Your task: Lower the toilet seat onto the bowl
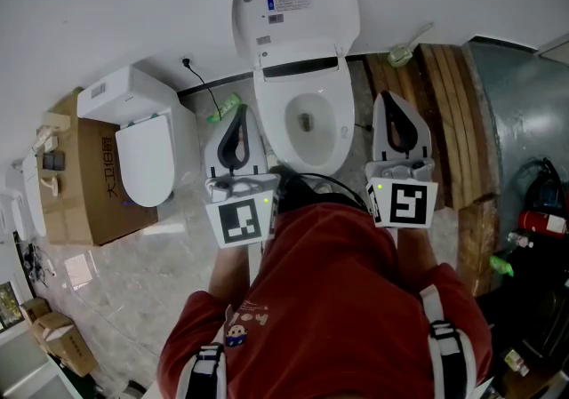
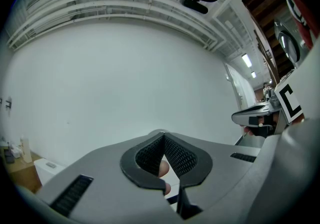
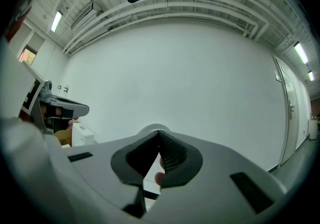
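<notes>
Both claws are shut with nothing in them: the left claw (image 1: pixel 238 115) hangs just left of the bowl (image 1: pixel 274 126) and the right claw (image 1: pixel 393 104) just right of it, each level and touching no part of the toilet. Behind the bowl a labelled flap (image 1: pixel 298 19) stands upright against the wall; it looks solid, more lid than ring, and whether a seat already lies on the bowl's rim I cannot tell. If that flap must come down, nothing is done yet, I judge: reaching it and easing it onto the bowl are both left
</notes>
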Demonstrator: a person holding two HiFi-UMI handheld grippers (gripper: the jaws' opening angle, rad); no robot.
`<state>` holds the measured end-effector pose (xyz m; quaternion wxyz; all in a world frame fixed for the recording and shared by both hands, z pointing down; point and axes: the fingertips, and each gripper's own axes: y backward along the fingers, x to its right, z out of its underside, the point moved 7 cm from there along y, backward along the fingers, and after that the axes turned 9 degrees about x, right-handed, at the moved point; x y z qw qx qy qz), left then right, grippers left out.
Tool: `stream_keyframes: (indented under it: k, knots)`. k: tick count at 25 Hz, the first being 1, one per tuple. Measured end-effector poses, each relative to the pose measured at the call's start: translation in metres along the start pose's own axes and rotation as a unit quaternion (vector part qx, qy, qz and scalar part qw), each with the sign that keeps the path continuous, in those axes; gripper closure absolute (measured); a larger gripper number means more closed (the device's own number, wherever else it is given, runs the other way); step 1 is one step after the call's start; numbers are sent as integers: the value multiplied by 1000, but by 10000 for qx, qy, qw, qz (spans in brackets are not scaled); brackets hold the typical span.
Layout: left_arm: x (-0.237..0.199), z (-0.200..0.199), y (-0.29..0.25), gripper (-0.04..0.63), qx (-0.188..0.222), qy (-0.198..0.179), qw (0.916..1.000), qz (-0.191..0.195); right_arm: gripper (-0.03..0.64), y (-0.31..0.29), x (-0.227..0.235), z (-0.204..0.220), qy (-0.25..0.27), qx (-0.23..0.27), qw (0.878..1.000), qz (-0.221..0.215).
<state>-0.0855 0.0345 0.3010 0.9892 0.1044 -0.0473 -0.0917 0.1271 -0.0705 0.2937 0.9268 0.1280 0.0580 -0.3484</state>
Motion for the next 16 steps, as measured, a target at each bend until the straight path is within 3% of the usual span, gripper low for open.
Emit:
stream_keyframes:
  k: [5,16]
  knots:
    - [3,3,0,583,-25,152,9999,33,604,3,3,2,-87,-69,9999,-12]
    - [10,3,-3,583,-93,98,9998,159,604,4,6,7,-9,-127,9999,57]
